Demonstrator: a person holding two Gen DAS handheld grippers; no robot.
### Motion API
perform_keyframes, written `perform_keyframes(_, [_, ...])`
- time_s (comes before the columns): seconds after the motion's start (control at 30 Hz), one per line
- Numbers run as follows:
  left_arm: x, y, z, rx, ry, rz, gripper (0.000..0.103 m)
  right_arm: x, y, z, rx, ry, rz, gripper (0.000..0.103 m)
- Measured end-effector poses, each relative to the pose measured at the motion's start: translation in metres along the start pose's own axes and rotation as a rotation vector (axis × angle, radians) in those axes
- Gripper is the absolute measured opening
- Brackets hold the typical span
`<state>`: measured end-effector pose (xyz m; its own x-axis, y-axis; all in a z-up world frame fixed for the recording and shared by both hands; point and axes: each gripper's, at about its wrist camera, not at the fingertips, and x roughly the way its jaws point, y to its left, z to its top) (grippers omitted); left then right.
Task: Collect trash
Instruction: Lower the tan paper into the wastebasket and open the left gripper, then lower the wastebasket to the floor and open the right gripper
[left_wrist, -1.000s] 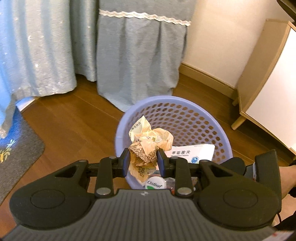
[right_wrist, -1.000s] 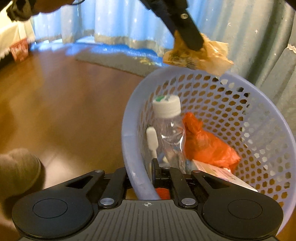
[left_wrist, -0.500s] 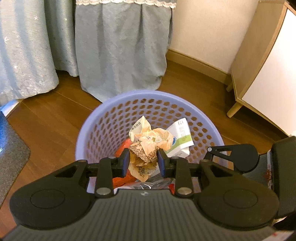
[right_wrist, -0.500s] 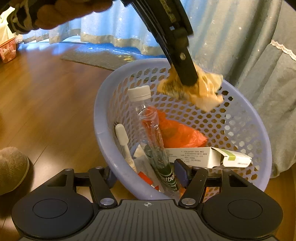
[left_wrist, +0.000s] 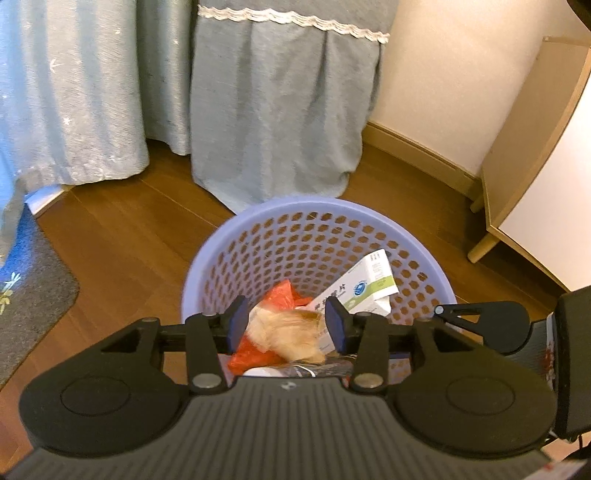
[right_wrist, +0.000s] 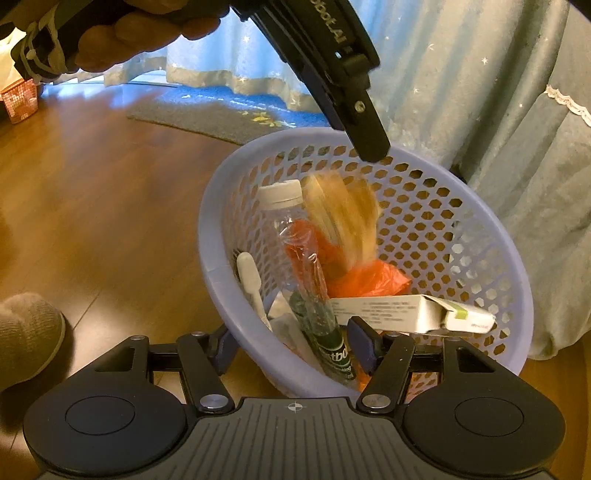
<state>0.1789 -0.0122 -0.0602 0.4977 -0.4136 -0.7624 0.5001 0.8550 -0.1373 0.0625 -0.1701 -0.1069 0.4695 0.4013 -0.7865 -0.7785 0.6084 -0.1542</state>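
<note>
- Wrapper (right_wrist: 341, 221): crumpled tan paper, blurred, in free fall inside the basket, below the left gripper's tip and above the orange bag. A second ago it was pinched between the left jaws over the rim; now it touches neither pad.
- Left gripper (left_wrist: 284, 325): held over the basket, pointing down into it. Jaws opening, with a clear gap on each side of the wrapper seen past them. Holds nothing.
- Right gripper (right_wrist: 291, 349): at the near rim of the basket, jaws spread wide, the rim and the bottle's base showing between them with no pad pressing. A second ago these jaws stood close together on the rim; the hold on the basket has since been let go.
- Basket (right_wrist: 491, 229): lilac, perforated, on the wood floor, tipped toward the right gripper's view, close against the curtain (left_wrist: 280, 110).
- Contents already in: bottle (right_wrist: 303, 266) with white cap, orange bag (right_wrist: 365, 277), carton (right_wrist: 406, 312), white stick (right_wrist: 251, 280).
- Hand (right_wrist: 122, 33): grips the left tool, top of the right view.
- Slipper (right_wrist: 26, 332): on the floor left of the basket.
- Status, as judged: this piece is as good as binned; both tools are free for the next item. No further loose trash shows on the visible floor.
</note>
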Motion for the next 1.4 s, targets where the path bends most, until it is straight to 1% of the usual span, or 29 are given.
perform_keyframes(0.2, [-0.007,0.008,-0.004,-0.020,-0.009,0.010,0.041,-0.008,0.002,0.007,-0.023,-0.003,0.015,0.060])
perform_keyframes(0.4, [-0.009,0.011,-0.011,-0.032,-0.001,0.009,0.041,-0.022,0.006,0.013,-0.043,-0.018,0.021,0.060])
perform_keyframes(0.7, [-0.018,0.014,-0.012,-0.055,-0.003,0.037,0.043,-0.046,0.004,0.029,-0.025,-0.043,0.074,0.060])
perform_keyframes(0.93, [-0.037,0.016,-0.007,-0.068,0.014,0.074,0.045,-0.065,-0.006,0.047,-0.001,-0.056,0.083,0.060])
perform_keyframes(1.1, [-0.052,0.009,-0.001,-0.047,0.035,0.098,0.047,-0.075,-0.027,0.054,0.025,-0.030,0.085,0.060])
perform_keyframes(1.13, [-0.055,0.008,0.001,-0.041,0.037,0.102,0.048,-0.079,-0.032,0.055,0.023,-0.023,0.084,0.060])
perform_keyframes(1.3, [-0.071,0.003,0.011,-0.033,0.044,0.119,0.060,-0.096,-0.055,0.063,0.062,-0.005,0.084,0.060])
perform_keyframes(1.37, [-0.075,0.001,0.015,-0.029,0.050,0.127,0.069,-0.104,-0.063,0.069,0.073,0.001,0.102,0.060])
perform_keyframes(1.4, [-0.077,0.000,0.017,-0.025,0.054,0.133,0.070,-0.107,-0.066,0.073,0.077,0.011,0.103,0.060])
